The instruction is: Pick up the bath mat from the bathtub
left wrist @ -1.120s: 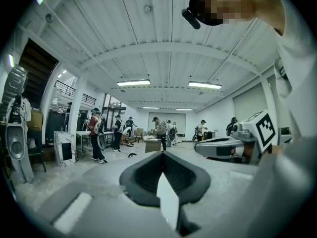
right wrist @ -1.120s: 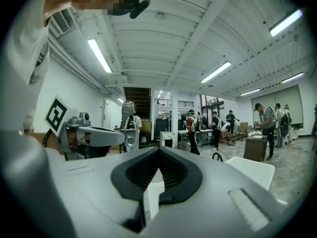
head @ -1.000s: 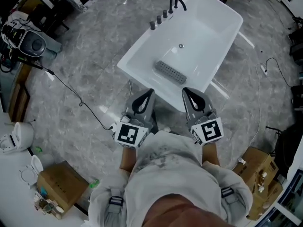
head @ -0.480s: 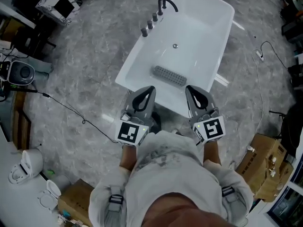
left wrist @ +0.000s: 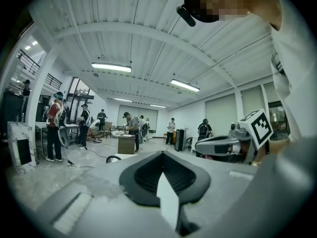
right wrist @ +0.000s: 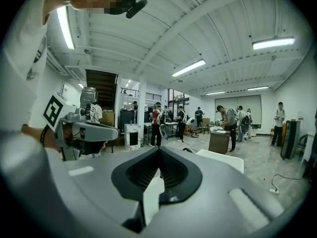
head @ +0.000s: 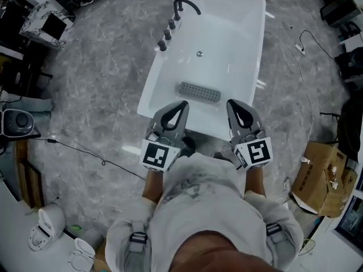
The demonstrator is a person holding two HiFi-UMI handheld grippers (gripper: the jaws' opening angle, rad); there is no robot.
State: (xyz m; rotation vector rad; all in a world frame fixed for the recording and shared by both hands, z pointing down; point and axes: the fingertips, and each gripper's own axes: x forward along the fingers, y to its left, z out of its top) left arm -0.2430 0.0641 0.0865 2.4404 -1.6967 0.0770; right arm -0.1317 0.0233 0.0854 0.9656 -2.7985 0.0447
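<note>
**Both claws shut and empty at the near end of the bathtub, mat lying inside**

The left claw (head: pixel 182 103) and the right claw (head: pixel 232 102) are held side by side in front of the person's chest, and both are pointed toward the bathtub (head: pixel 245 55). In each gripper view the two jaws are seen closed tip to tip, and nothing is gripped between them. The square-marked cubes are turned up toward the head camera.

The bath mat (head: pixel 199 92) is seen on the bottom of the white tub. It is a grey, ribbed strip laid crosswise between the drain (head: pixel 199 54) and the tub's near end. It is touched by neither claw. In the head view the tips are seen overlapping the near end of the tub, just short of the mat.

A dark faucet (head: pixel 186 5) and a row of knobs (head: pixel 167 33) are mounted on the tub's far left rim. The tub is set on a grey marbled floor (head: pixel 91 89), across which a black cable (head: pixel 85 152) is trailed at the left. An open cardboard box (head: pixel 317 177) is seen at the right.

In the gripper views a large hall is shown, with a ribbed white ceiling, strip lights and several people standing at tables in the distance
</note>
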